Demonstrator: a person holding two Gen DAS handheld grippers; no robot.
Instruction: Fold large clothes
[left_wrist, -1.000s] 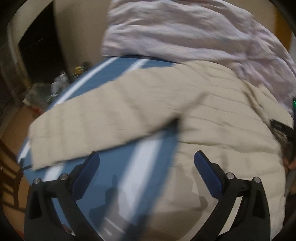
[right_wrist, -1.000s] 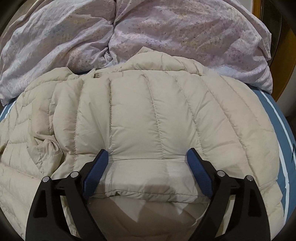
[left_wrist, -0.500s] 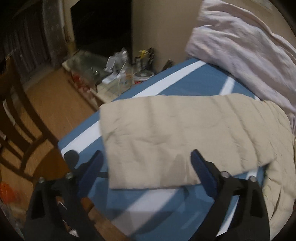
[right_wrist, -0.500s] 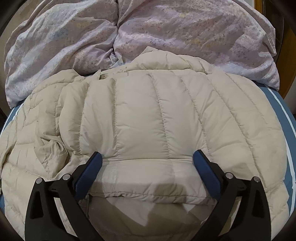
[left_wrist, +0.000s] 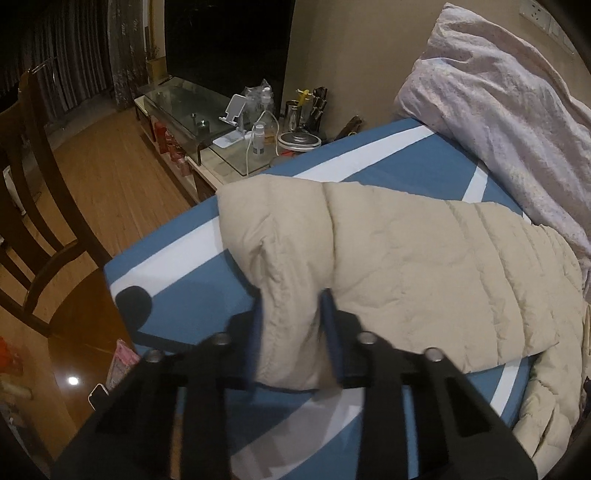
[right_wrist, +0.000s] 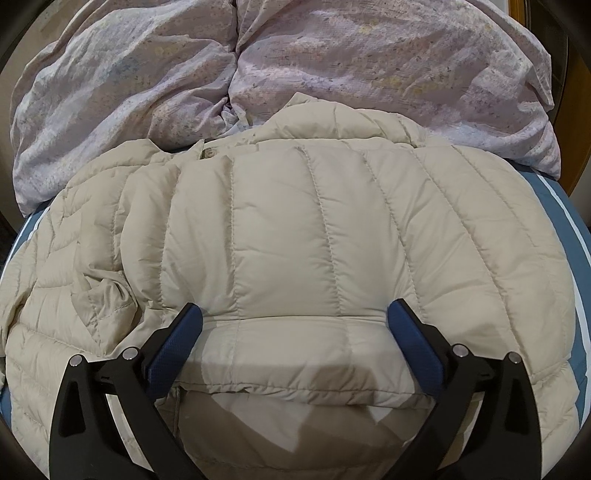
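A beige quilted puffer jacket (right_wrist: 303, 236) lies spread on a blue bed cover with white stripes (left_wrist: 369, 158). In the left wrist view one sleeve (left_wrist: 406, 258) lies stretched out towards the bed's corner. My left gripper (left_wrist: 293, 314) is shut on the sleeve's cuff end, and the fabric bunches up between the blue pads. My right gripper (right_wrist: 295, 332) is open and empty, hovering just above the jacket's hem band (right_wrist: 295, 354), its pads on either side of it.
A pale lilac duvet (right_wrist: 295, 74) is heaped at the head of the bed; it also shows in the left wrist view (left_wrist: 509, 103). Beside the bed stand a glass side table (left_wrist: 207, 110) with bottles and clutter, a wooden chair (left_wrist: 33, 206) and a glossy wooden table (left_wrist: 74, 332).
My left gripper has swung to the sleeve's end and closed on the cuff. The right gripper has stayed open over the hem, drifting only slightly.
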